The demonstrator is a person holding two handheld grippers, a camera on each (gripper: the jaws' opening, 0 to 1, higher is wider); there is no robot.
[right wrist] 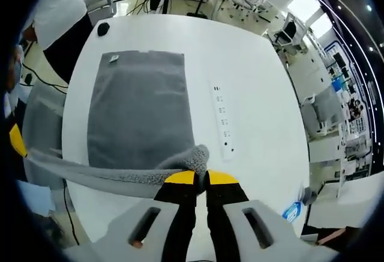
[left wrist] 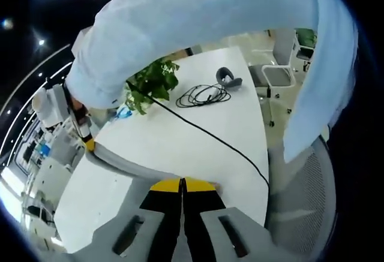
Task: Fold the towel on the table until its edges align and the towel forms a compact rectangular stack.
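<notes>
Left gripper (left wrist: 182, 185) jaws clamped on the towel's (right wrist: 139, 118) near edge, fabric stretching off toward the right gripper (right wrist: 201, 178), clamped on the other near corner. Rest of the towel lies flat on the table (right wrist: 252, 58) ahead of my right jaws, power strip (right wrist: 222, 121) just right of it. Looks like first fold underway; next I'd carry both corners forward to the far edge

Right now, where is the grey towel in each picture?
Left gripper view: the grey towel is a thin strip low in the middle, stretching from the left gripper up-left to the right gripper.
Right gripper view: it lies spread on the table, centre-left, its near edge lifted by the right gripper.
Shared landmark: the white table.
</notes>
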